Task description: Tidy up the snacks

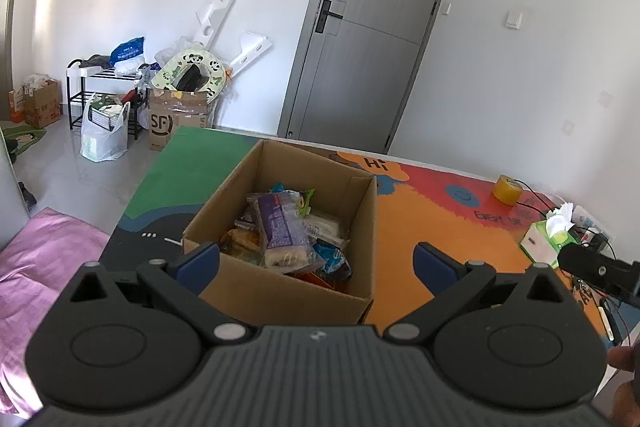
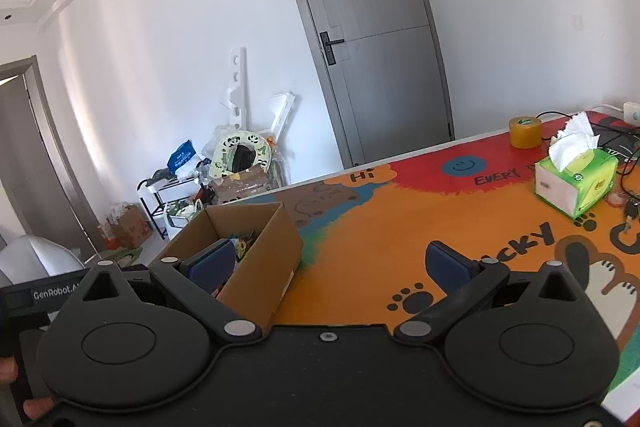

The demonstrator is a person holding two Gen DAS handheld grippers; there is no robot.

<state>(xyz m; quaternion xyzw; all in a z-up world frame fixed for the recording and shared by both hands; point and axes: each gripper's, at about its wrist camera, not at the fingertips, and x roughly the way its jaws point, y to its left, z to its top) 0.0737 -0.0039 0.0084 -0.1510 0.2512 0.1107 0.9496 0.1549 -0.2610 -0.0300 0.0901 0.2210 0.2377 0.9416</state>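
A cardboard box (image 1: pixel 288 227) of snacks (image 1: pixel 284 231) is set on the bright picture-covered table (image 2: pixel 400 235); a grey door (image 1: pixel 360 27) is seen behind. Both the left tool (image 1: pixel 316 259) and right tool (image 2: pixel 332 263) are held wide apart, with nothing gripped.

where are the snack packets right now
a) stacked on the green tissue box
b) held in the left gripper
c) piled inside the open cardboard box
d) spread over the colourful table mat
c: the left wrist view shows the wrapped snack packets heaped inside the open brown cardboard box, while the left gripper stands wide open and empty before it.
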